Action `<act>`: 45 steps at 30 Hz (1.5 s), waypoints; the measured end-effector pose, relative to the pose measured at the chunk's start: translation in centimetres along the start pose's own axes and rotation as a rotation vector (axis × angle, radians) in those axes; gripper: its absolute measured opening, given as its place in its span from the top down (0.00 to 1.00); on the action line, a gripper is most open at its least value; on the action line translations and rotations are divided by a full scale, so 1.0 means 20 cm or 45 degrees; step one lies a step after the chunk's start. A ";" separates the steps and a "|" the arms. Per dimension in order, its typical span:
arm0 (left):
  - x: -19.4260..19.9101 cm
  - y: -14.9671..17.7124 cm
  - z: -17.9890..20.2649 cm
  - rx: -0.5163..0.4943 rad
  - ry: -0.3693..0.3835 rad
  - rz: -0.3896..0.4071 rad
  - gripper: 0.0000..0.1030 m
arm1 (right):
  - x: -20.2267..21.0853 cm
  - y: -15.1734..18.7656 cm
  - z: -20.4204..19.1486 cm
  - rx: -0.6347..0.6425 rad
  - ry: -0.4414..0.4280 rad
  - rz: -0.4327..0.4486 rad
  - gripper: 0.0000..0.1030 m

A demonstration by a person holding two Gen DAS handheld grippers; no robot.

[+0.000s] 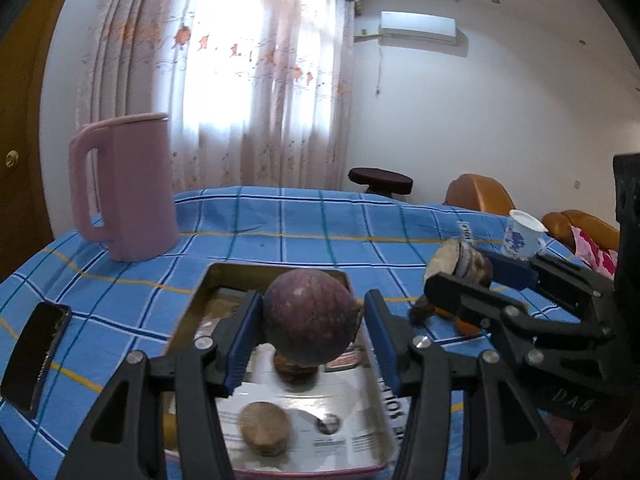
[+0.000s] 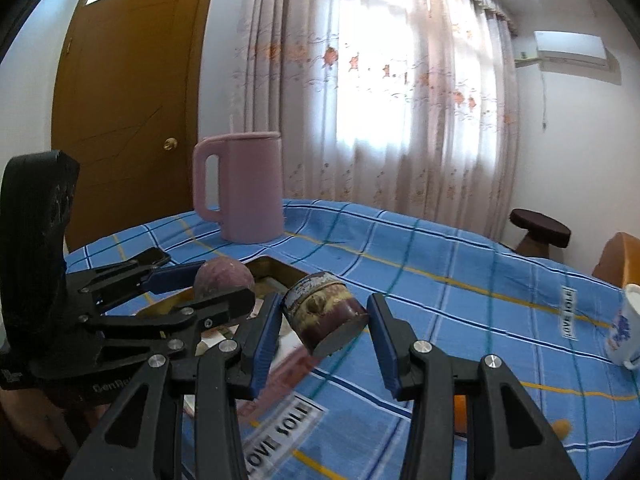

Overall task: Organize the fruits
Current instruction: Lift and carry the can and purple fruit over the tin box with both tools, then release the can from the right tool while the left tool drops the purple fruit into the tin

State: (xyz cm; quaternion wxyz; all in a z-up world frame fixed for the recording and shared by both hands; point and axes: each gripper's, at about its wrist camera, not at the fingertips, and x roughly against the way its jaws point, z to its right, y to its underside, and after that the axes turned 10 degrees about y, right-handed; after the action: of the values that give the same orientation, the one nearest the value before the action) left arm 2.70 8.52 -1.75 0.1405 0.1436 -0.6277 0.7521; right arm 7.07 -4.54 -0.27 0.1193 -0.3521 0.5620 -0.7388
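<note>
Both wrist views face the curtain [image 1: 256, 80], sharing the kettle [image 2: 244, 188].

Table under a blue plaid cloth [image 1: 304, 220], bearing pink kettle [image 1: 124, 188], tray [image 1: 276, 276], phone [image 1: 36, 356], patterned cup [image 1: 522, 236]

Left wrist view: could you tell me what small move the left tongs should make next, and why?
Probably lower the left tongs slightly, then release: the purple fruit they grip hangs above the tray, where other fruit pieces already lie.

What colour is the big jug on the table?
Pink. The jug shows best in the right wrist view.
</note>
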 end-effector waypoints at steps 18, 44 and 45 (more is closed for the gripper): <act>-0.03 0.05 -0.26 0.088 -0.099 -0.111 0.47 | -0.21 0.06 -0.26 0.095 -0.119 -0.165 0.55; 0.05 -0.02 -0.05 -0.004 -0.049 -0.026 0.14 | -0.08 0.09 -0.06 0.061 -0.045 -0.180 0.39; 0.05 -0.02 -0.02 -0.012 -0.035 -0.026 0.14 | -0.06 0.09 -0.02 0.048 -0.020 -0.173 0.39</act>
State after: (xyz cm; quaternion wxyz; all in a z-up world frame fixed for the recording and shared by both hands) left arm 1.96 9.02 -1.04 0.1403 0.1597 -0.6316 0.7456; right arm 7.30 -4.25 -2.44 0.0800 -0.3928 0.5218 -0.7530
